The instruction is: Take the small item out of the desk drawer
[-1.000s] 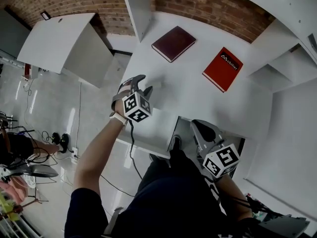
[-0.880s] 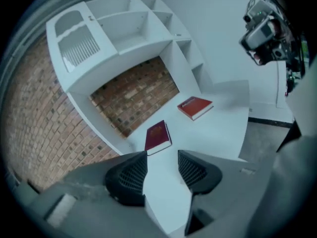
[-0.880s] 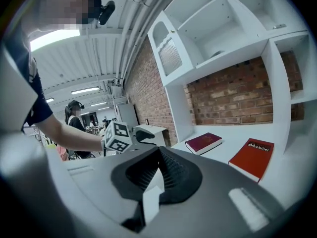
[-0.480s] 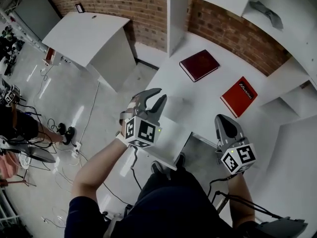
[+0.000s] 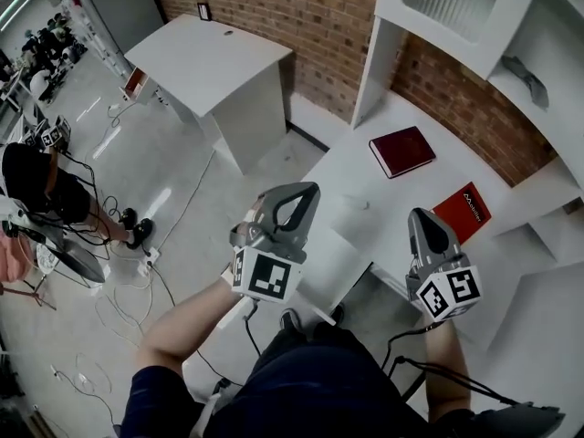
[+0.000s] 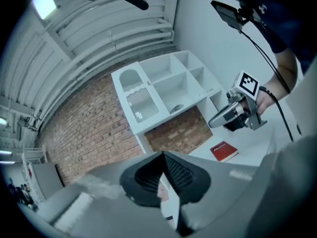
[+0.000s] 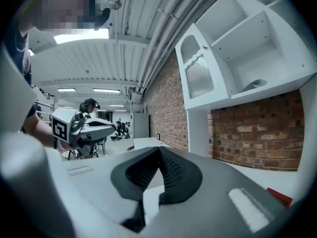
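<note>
Left hand-held gripper (image 5: pixel 301 192), closed, hangs apart from small item (image 5: pixel 362 204).

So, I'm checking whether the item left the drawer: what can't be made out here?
Grey opening at the front edge of the desk, head view: the right gripper and the person's legs cover part; drawer or floor, cannot tell.
Pale speck on the desk, head view: too small to name.
Grey thing on the shelf: too small in every view.

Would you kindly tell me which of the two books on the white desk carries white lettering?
The bright red book, the right-hand one in the head view; the dark maroon book beside it has a plain cover.
</note>
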Motion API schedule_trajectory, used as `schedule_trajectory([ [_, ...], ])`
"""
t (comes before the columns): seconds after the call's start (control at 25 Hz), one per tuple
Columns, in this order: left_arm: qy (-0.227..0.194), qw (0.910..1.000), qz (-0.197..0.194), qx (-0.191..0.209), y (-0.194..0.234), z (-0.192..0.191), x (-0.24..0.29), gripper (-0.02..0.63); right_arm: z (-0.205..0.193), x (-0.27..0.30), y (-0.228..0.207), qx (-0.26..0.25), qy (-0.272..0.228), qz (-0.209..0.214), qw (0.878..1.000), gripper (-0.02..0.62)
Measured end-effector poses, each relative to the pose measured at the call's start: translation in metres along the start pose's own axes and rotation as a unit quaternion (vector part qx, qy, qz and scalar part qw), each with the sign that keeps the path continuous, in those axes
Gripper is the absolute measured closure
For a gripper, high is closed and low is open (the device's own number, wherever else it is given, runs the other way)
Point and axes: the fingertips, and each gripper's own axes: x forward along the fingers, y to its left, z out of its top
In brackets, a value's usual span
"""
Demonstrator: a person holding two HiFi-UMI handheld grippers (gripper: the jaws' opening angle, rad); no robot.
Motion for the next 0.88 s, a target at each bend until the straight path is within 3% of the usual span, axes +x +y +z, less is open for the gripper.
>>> schedule_trajectory([
  [0.24,-0.028,0.9945,0.042,-0.091,0.018,0.015,-0.037,0.603,0.020,0.012,0.027,-0.005,-0.029,0.018,0.999,0.592],
  [0.4,-0.019,0.9811,0.076,-0.177,0.023,0.004,-0.055,0.603,0.033,0.017,0.038,-0.007,-0.057,0.016,0.998,0.592],
  [0.52,-0.004,0.9705,0.101,-0.219,0.029,-0.011,-0.069,0.603,0.038,0.020,0.048,-0.012,-0.070,0.024,0.997,0.594],
  [0.88,0.055,0.9657,0.140,-0.212,0.045,-0.066,-0.103,0.603,0.036,0.032,0.067,0.010,-0.079,0.037,0.996,0.594],
])
